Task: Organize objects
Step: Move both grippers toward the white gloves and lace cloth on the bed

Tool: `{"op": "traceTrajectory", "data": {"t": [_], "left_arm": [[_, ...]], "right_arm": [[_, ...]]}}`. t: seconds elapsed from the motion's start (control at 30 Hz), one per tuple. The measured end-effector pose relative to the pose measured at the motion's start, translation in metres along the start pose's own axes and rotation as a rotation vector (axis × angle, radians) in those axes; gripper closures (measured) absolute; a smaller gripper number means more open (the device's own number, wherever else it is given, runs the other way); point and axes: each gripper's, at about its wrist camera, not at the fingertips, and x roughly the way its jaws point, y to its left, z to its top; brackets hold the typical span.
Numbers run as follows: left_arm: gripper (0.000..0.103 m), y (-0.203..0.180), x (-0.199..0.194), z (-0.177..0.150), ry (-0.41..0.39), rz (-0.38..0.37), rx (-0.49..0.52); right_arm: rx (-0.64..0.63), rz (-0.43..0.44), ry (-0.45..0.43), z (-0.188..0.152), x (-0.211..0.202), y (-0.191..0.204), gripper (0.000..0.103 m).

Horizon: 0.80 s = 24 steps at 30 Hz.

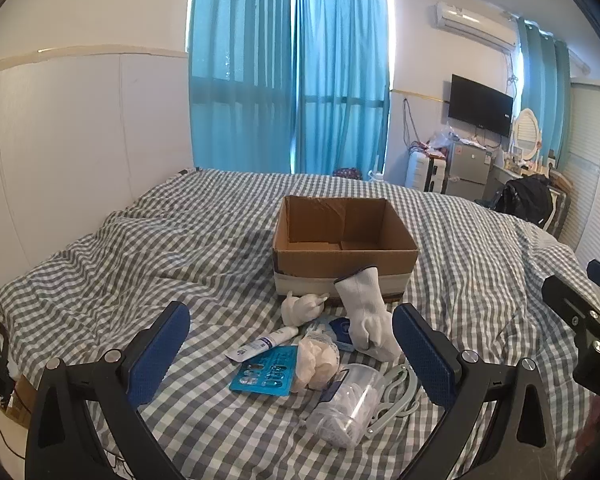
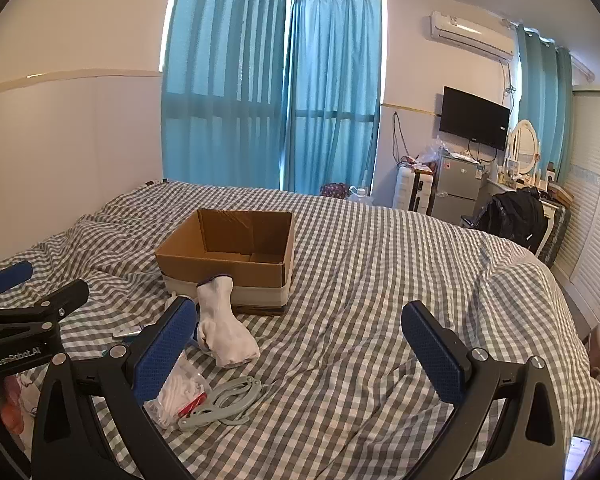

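Here we hold both the left gripper (image 1: 291,334) and right gripper (image 2: 300,332) spread wide and empty, the cardboard box (image 1: 342,266) at twelve o'clock beyond the sock (image 1: 366,312).

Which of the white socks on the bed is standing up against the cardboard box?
The long white sock, cuff up against the cardboard box; the balled sock beside it lies rolled up.
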Motion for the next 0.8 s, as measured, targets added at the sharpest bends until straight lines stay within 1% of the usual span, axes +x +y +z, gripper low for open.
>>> {"op": "traceTrajectory", "data": {"t": [0.17, 0.3, 0.8], "left_arm": [[0.000, 0.0012, -0.0014, 0.0022, -0.002, 0.004, -0.006], [0.000, 0.0011, -0.0031, 0.0041, -0.007, 0.005, -0.004], [0.000, 0.0024, -0.0047, 0.0051, -0.004, 0.021, 0.005]], "right_arm": [[-0.003, 0.017, -0.002, 0.0011, -0.0018, 0.0010, 0.000], [-0.016, 0.007, -0.022, 0.0021, -0.0060, 0.0016, 0.000], [-0.004, 0.053, -0.011, -0.0022, -0.0071, 0.0023, 0.000]]}}
